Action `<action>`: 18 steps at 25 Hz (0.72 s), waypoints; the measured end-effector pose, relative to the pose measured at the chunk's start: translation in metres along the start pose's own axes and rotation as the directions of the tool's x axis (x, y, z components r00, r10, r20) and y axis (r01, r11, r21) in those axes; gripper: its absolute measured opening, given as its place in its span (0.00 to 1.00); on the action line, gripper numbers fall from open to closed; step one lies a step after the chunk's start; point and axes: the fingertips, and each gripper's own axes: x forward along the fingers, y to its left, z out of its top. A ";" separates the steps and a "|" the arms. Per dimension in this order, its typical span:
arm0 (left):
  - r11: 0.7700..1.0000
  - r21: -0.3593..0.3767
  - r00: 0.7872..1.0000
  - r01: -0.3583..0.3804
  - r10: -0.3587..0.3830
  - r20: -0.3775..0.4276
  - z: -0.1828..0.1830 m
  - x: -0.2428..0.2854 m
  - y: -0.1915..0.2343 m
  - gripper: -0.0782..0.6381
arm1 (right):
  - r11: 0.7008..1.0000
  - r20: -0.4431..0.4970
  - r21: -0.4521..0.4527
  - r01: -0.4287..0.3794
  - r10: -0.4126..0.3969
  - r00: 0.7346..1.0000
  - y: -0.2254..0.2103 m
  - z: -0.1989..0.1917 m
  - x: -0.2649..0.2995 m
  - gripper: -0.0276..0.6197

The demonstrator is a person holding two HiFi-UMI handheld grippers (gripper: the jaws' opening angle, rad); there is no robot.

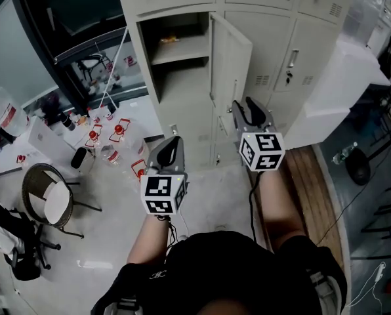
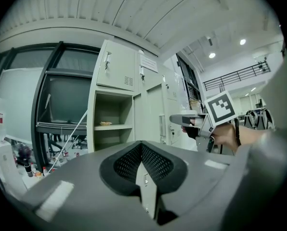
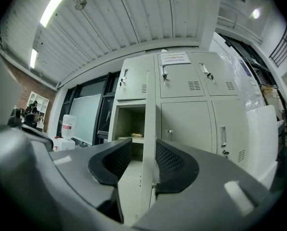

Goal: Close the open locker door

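Observation:
The bank of pale grey lockers (image 1: 274, 58) fills the top of the head view. One door (image 1: 229, 61) stands open, swung out toward me beside its open compartment (image 1: 179, 64). My right gripper (image 1: 243, 105) is level, close in front of the door's lower free edge. In the right gripper view the door (image 3: 150, 124) shows edge-on through the gap of my right gripper (image 3: 143, 147), which is open, pads clear of it. My left gripper (image 1: 174, 140) is lower left, away from the lockers. Its pad tips meet, so my left gripper (image 2: 142, 147) is shut on nothing.
A small item lies on the open locker's shelf (image 1: 169, 39). Several bottles (image 1: 117, 136) stand on the floor at left near a round chair (image 1: 48, 195). A white slab (image 1: 340, 90) leans at the right by a wooden strip (image 1: 310, 189).

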 end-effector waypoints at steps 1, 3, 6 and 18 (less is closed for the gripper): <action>1.000 -0.001 1.000 -0.005 0.005 0.000 0.000 0.001 0.003 0.11 | 1.000 -0.007 0.002 0.003 -0.003 1.000 -0.002 -0.002 0.004 0.25; 1.000 -0.003 1.000 -0.012 0.012 0.000 -0.001 0.002 0.007 0.11 | 1.000 -0.016 0.007 0.011 -0.011 1.000 -0.005 -0.006 0.010 0.25; 1.000 -0.005 1.000 -0.022 0.022 -0.004 -0.003 0.005 0.015 0.11 | 1.000 -0.021 0.012 0.022 -0.022 1.000 -0.008 -0.011 0.018 0.25; 0.999 -0.010 0.999 -0.036 0.035 -0.022 -0.014 0.012 0.029 0.11 | 0.999 -0.033 0.012 -0.049 0.049 0.998 0.017 -0.013 0.033 0.20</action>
